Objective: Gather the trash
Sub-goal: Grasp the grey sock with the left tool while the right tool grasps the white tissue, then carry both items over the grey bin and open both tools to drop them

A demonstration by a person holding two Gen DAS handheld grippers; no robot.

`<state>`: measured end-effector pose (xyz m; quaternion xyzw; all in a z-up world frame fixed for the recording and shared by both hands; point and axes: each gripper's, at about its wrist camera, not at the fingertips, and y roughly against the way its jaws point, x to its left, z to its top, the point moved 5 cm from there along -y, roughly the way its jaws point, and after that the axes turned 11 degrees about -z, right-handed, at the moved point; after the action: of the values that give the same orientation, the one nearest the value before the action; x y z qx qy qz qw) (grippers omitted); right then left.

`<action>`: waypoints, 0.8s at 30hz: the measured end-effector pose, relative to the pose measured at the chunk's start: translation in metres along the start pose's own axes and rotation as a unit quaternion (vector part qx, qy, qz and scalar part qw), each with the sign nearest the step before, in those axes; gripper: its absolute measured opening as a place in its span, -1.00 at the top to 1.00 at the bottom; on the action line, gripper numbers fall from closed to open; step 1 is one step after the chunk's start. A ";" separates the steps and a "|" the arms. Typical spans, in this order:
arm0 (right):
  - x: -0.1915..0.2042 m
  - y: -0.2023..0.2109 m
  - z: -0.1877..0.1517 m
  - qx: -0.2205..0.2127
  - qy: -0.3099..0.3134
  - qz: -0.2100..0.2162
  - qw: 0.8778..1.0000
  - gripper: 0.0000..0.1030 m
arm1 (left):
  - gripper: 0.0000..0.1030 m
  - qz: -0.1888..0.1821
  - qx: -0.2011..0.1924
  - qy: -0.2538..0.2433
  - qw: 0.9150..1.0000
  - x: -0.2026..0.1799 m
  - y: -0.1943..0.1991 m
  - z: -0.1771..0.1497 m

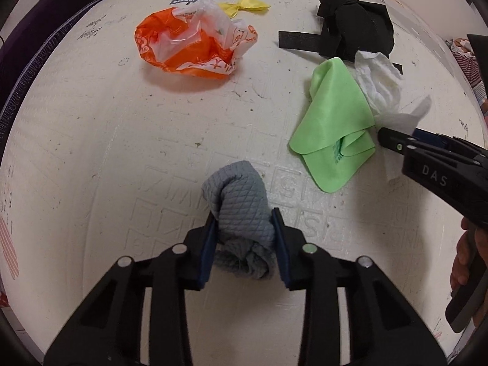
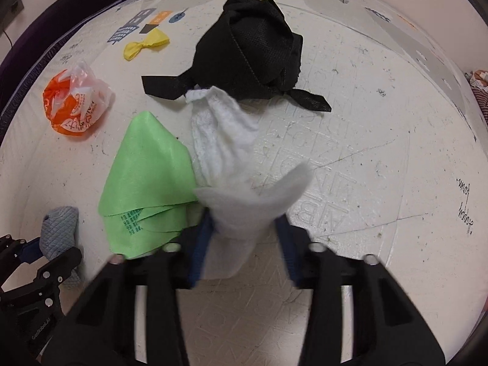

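Observation:
My left gripper (image 1: 245, 228) is shut on a grey quilted cloth (image 1: 238, 207), which rests on the white foam mat (image 1: 122, 152); the cloth also shows in the right wrist view (image 2: 59, 228). My right gripper (image 2: 244, 228) has a white tissue (image 2: 225, 152) between its jaws, which stand a little wider than the tissue; it shows from the side in the left wrist view (image 1: 393, 140). A green cloth (image 1: 335, 128) lies beside the tissue (image 1: 378, 82), also in the right wrist view (image 2: 146, 189).
An orange and white plastic bag (image 1: 195, 48) (image 2: 73, 103), a yellow wrapper (image 1: 244, 6) (image 2: 146, 44) and a black fabric bag (image 1: 350, 27) (image 2: 253, 52) lie farther back on the mat. A dark purple edge (image 1: 36, 30) borders the left.

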<state>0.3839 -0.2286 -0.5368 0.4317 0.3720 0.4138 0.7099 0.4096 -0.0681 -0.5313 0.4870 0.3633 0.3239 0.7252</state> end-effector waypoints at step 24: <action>0.000 0.216 -0.022 -0.076 0.070 0.058 0.993 0.55 | 0.50 0.004 -0.062 0.029 0.998 -0.013 0.177 -0.033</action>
<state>0.3070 -0.1608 -0.3457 0.3671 0.3626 0.5106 0.6877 0.3542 -0.0072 -0.3708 0.4331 0.3619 0.3627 0.7415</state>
